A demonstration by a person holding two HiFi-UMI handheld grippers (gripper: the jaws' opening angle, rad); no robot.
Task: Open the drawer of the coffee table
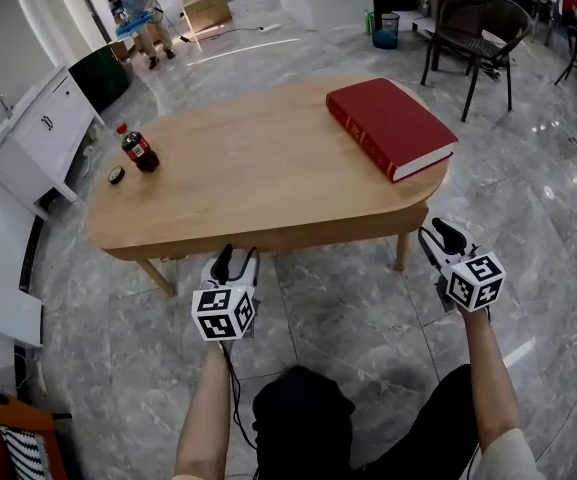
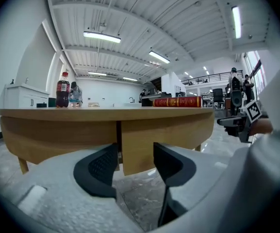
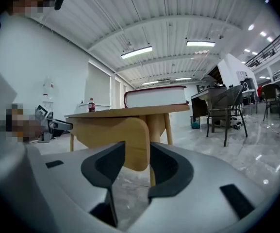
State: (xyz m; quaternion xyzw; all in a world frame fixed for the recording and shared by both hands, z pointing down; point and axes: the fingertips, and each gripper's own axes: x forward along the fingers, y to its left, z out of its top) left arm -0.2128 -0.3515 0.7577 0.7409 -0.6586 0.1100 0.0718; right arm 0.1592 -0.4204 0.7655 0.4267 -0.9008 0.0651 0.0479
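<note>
Before the near edge of the table [image 1: 258, 168], the left gripper [image 1: 236, 258] sits low, its jaws part-way apart with nothing between them. It faces the drawer [image 2: 178, 132] under the tabletop, close to it but not touching. Off the table's right end, the right gripper [image 1: 440, 236] hangs with its jaws likewise apart and empty. On top lie a red book [image 1: 390, 126] at the right and, at the left, a bottle [image 1: 138, 150] beside a small dark disc [image 1: 116, 175].
</note>
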